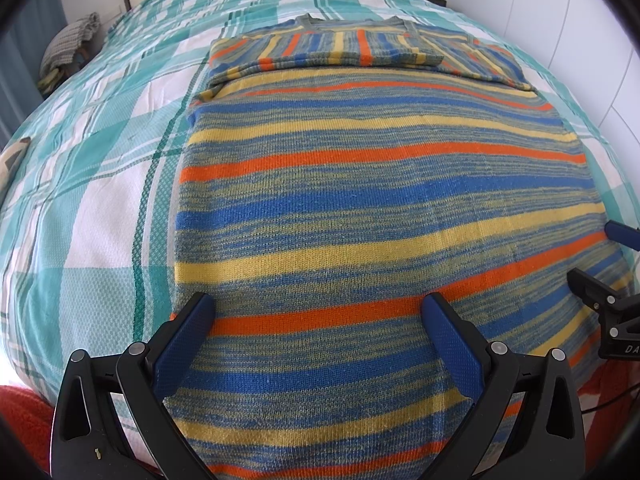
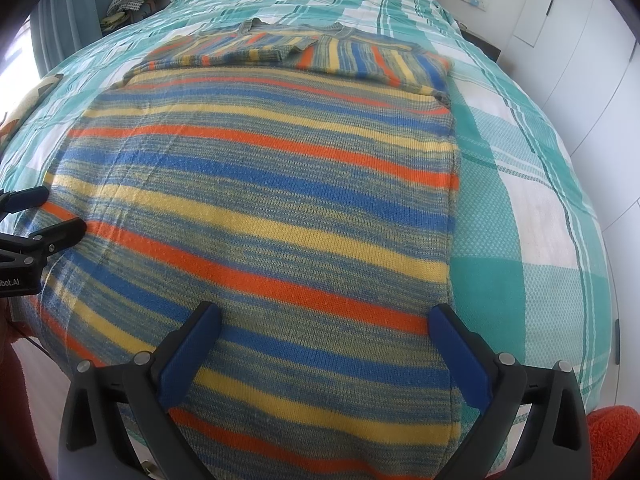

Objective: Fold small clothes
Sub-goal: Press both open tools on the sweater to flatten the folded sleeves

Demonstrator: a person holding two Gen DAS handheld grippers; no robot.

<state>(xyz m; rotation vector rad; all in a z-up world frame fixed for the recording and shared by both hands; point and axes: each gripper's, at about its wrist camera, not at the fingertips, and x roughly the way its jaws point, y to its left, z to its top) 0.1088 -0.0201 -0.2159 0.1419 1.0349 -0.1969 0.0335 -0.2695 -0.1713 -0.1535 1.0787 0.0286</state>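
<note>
A striped knit sweater (image 1: pixel 380 184) in blue, yellow and orange lies flat on the bed, its sleeves folded across the chest at the far end (image 1: pixel 328 50). It also shows in the right wrist view (image 2: pixel 256 184). My left gripper (image 1: pixel 320 308) is open and empty over the sweater's hem on the left side. My right gripper (image 2: pixel 324 318) is open and empty over the hem on the right side. The right gripper shows at the right edge of the left wrist view (image 1: pixel 604 260), and the left gripper at the left edge of the right wrist view (image 2: pixel 44 212).
The bed has a teal and white checked cover (image 1: pixel 100 184), also in the right wrist view (image 2: pixel 532 216). A grey bundle of cloth (image 1: pixel 70 42) lies at the far left. White cupboards (image 2: pixel 592 32) stand to the right. Orange fabric (image 2: pixel 612 436) is at the near edge.
</note>
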